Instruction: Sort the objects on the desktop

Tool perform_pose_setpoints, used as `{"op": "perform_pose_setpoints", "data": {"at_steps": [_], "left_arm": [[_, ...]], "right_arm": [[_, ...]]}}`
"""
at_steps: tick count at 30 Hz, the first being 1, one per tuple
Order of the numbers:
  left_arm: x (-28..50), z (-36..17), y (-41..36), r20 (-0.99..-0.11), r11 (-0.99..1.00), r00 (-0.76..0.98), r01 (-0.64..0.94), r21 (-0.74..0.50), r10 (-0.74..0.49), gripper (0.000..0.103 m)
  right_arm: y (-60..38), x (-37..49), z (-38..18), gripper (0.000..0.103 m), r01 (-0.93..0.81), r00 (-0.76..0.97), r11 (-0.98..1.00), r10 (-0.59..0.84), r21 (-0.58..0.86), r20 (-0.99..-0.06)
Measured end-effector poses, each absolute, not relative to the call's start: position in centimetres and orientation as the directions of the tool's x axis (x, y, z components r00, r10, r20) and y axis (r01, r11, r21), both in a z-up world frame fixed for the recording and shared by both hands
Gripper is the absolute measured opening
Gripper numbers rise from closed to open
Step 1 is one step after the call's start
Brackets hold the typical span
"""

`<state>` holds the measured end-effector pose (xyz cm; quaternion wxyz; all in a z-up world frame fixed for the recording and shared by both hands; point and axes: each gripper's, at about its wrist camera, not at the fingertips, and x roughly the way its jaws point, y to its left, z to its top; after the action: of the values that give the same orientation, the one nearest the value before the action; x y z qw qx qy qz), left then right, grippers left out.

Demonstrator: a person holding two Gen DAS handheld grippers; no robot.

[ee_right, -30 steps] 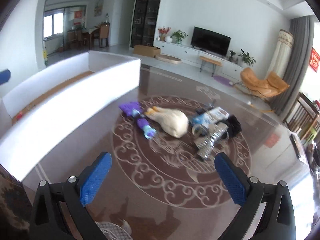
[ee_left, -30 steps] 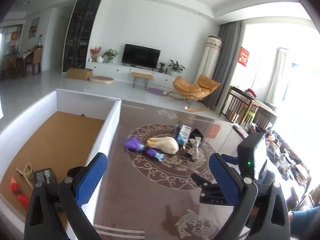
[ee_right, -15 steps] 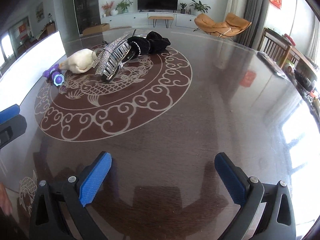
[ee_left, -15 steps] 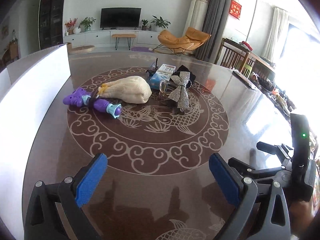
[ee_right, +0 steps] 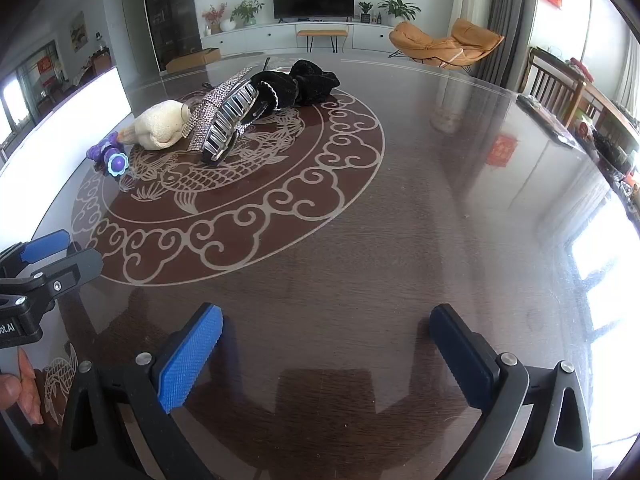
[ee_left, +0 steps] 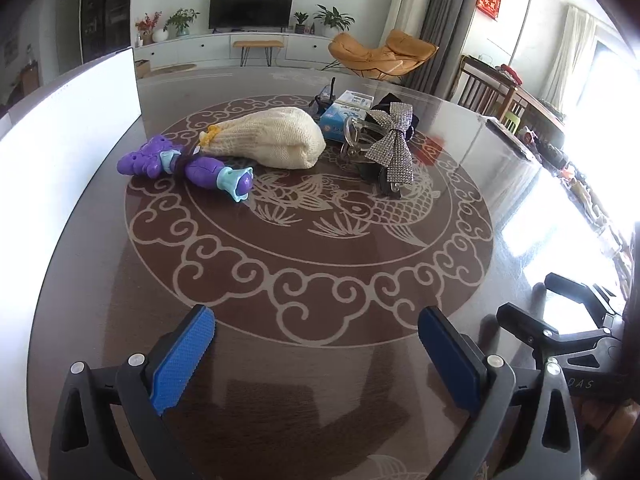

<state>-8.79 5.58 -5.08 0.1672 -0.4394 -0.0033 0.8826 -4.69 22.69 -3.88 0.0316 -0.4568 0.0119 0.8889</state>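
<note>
A glossy dark table point(ee_left: 304, 392) with a pale fish-and-cloud inlay fills both views, a living room behind it. Both claws, the left gripper point(ee_left: 316, 344) and right gripper point(ee_right: 326, 346), hover spread and empty, well short of the heap: purple toy point(ee_left: 188, 164), cream knit pouch point(ee_left: 272, 142), rhinestone bow clip point(ee_left: 394, 146), black scrunchie point(ee_right: 304, 82). The pieces touch and overlap, so a grab could drag a neighbour across the slick top; the white bin point(ee_left: 60, 152) stands at left, its inside hidden.

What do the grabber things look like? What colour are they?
Both look alike. The left gripper and the right gripper each have two dark grey plastic arms with triangle cut-outs and small silver screws. Their fingers wear bright blue bumpy pads. From the right camera, the left one's black body shows white letters, partly cut off. No cables or sleeves show.
</note>
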Motion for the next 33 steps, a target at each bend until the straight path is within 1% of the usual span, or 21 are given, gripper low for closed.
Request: {"op": "perform_pose_setpoints", "data": {"at_steps": [9,21,33], "left_arm": [[-8.66,-5.21,6.29,-0.788,-0.949,-0.556,-0.294,-0.112,0.265,0.103],[-8.69,-4.76,5.84,-0.779,-0.946,-0.557,-0.292,-0.142,0.289,0.103],[-8.79,-4.74,6.06,-0.785,-0.948,-0.557,-0.293,-0.12,0.272,0.103]], "right_arm": [[22.68,-4.69,-3.88,0.103,-0.067,-0.581,-0.998,0.045,-0.008,-0.813],[22.69,-4.7,-3.92,0.103,-0.067,-0.581,-0.998,0.045,-0.008,-0.813],[22.69,-4.7,-3.91,0.103,-0.067,-0.581,-0.998,0.046,-0.008,-0.813]]}}
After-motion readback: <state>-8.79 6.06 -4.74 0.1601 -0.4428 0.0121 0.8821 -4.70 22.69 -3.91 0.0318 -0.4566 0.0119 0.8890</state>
